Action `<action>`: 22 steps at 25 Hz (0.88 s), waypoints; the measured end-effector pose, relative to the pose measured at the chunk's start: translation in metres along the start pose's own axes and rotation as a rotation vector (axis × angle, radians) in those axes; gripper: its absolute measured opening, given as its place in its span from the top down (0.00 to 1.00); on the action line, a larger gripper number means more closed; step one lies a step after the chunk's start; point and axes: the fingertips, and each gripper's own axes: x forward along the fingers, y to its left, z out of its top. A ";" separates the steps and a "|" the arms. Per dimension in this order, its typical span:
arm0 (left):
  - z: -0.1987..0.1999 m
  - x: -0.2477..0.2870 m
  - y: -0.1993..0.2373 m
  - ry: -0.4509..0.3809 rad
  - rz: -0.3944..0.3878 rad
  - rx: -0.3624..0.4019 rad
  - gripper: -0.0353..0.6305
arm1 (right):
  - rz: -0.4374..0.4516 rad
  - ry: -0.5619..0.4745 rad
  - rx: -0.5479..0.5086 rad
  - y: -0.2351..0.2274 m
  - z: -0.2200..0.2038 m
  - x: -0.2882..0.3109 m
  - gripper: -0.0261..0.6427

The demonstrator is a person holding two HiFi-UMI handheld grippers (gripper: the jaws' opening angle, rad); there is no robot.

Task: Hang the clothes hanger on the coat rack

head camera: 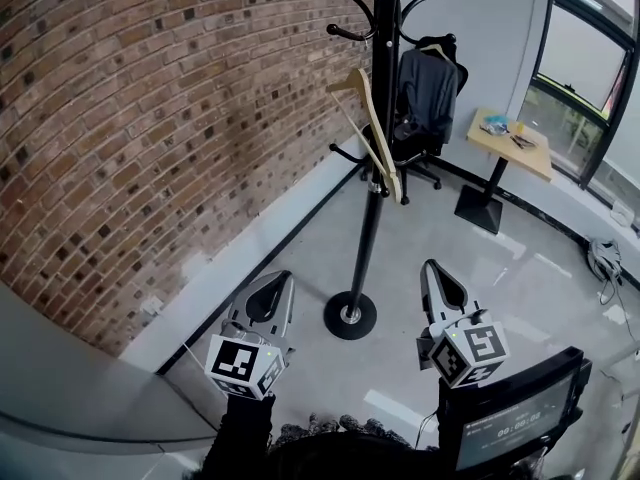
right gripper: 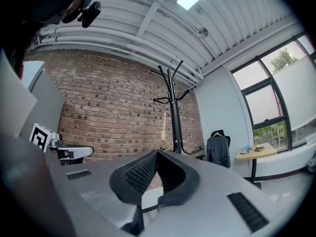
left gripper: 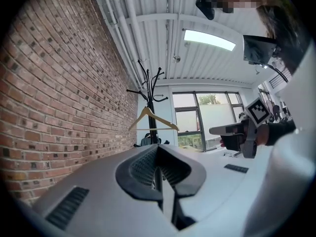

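A pale wooden clothes hanger [head camera: 370,133] hangs tilted from a hook of the black coat rack [head camera: 372,218], beside its pole. It also shows in the left gripper view as the hanger [left gripper: 153,122] on the rack [left gripper: 149,90], and edge-on as the hanger [right gripper: 164,125] in the right gripper view. My left gripper [head camera: 283,280] is shut and empty, low and left of the rack's round base [head camera: 350,315]. The right gripper [head camera: 430,266] is shut and empty too, to the right of the base. Neither touches the hanger, which is well ahead of both.
A brick wall [head camera: 150,118] runs along the left. Behind the rack stands an office chair with a dark jacket [head camera: 428,93], and a small wooden table [head camera: 510,140] with items is by the window. A dark screen [head camera: 510,423] sits at the bottom right.
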 end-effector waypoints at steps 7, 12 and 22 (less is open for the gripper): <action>0.004 0.002 -0.031 -0.011 -0.002 0.003 0.94 | 0.009 0.010 -0.012 -0.005 -0.002 -0.022 0.94; 0.006 0.000 -0.054 -0.005 -0.001 0.013 0.94 | 0.021 0.020 0.004 -0.014 -0.002 -0.039 0.95; 0.013 -0.004 -0.088 -0.006 0.012 0.024 0.94 | 0.044 0.029 -0.036 -0.023 0.004 -0.064 0.95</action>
